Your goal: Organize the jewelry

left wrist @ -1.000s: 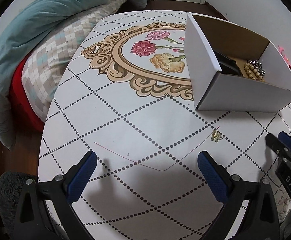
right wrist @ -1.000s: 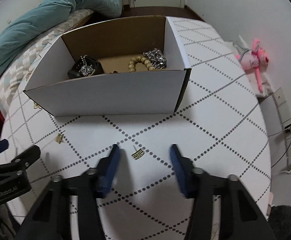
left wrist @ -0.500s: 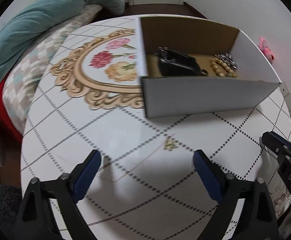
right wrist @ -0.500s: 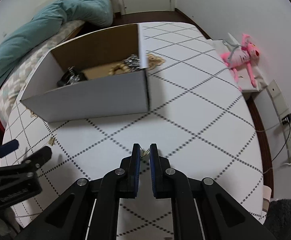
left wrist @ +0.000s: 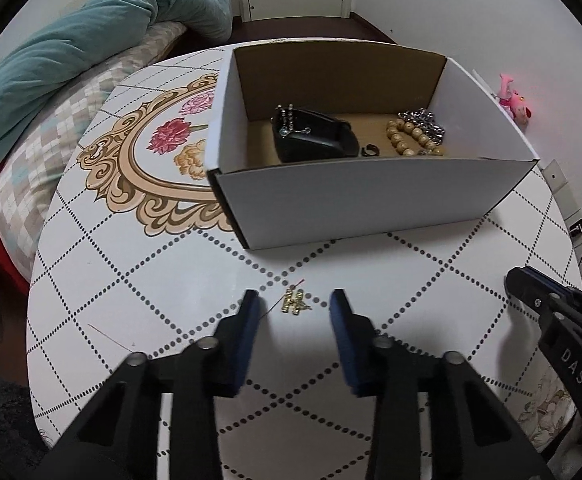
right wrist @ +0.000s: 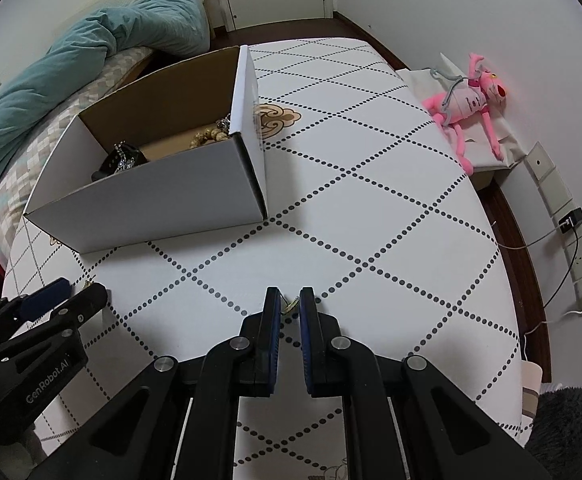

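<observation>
Right gripper (right wrist: 289,303): jaws nearly closed, pinching a small gold earring (right wrist: 291,302) just above the surface (right wrist: 371,220). Left gripper (left wrist: 294,305): jaws wide, straddling second gold earring (left wrist: 293,301) lying on surface, near white box (left wrist: 371,196).

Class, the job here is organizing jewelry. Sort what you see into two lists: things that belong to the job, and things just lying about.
Belongs to the job:
cardboard box
bead bracelet
silver chain
gold charm
gold earring
left gripper
right gripper

Just lying about:
pink plush toy
teal duvet
wall sockets
</observation>
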`<state>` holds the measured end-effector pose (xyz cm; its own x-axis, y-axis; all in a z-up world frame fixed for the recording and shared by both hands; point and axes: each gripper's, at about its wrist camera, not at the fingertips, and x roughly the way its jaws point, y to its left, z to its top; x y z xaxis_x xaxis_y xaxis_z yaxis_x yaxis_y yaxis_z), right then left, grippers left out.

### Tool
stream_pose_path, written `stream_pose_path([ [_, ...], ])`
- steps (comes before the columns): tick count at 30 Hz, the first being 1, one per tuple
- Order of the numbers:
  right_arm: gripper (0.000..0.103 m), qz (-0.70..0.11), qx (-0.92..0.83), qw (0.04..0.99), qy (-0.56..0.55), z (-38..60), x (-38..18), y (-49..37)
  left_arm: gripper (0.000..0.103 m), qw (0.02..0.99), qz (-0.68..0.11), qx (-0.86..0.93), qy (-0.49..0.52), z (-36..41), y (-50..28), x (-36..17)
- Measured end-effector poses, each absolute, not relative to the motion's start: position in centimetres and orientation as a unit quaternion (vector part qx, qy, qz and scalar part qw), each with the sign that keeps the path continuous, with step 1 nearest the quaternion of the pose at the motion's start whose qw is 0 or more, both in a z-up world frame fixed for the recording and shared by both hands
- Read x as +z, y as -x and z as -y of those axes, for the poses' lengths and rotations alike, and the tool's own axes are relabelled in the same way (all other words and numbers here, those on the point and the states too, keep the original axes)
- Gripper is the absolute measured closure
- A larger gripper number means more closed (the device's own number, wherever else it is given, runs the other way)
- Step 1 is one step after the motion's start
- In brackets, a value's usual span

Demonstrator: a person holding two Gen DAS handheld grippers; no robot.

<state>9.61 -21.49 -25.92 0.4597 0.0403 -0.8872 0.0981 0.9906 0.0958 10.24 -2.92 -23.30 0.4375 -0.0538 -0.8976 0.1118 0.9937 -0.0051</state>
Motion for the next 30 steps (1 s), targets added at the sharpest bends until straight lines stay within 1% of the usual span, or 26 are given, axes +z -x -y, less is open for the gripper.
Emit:
stream_pose_path([
  [2,0.093,-0.519,-0.018,0.852,-0.067,21.6,-25.9,-9.6,0.08,0.848,-0.527,-0.051,-0.027,3.0,-10.2,-23.3],
  [6,0.093,-0.52,-0.019,0.851,-0.07,21.5,-26.0,-9.6,0.094,0.847,-0.527,-0.059,-0.028,3.2,-10.1,-23.3],
  [8,0.093,-0.52,-0.018,0.851,-0.072,21.6,-26.0,-9.6,0.096,0.847,-0.527,-0.06,-0.027,3.1,-10.2,-23.3],
  [19,0.093,-0.507,-0.01,0.859,-0.075,21.3,-24.8,-9.3,0.097,0.845,-0.53,-0.07,-0.011,2.7,-10.0,-22.9],
  [23,0.093,-0.496,0.002,0.864,-0.083,21.4,-23.3,-9.1,0.097,0.85,-0.519,-0.088,0.004,2.6,-9.1,-20.5],
  [30,0.093,-0.455,0.037,0.885,-0.094,21.1,-17.5,-9.2,0.097,0.862,-0.49,-0.125,0.041,2.7,-9.9,-14.7],
])
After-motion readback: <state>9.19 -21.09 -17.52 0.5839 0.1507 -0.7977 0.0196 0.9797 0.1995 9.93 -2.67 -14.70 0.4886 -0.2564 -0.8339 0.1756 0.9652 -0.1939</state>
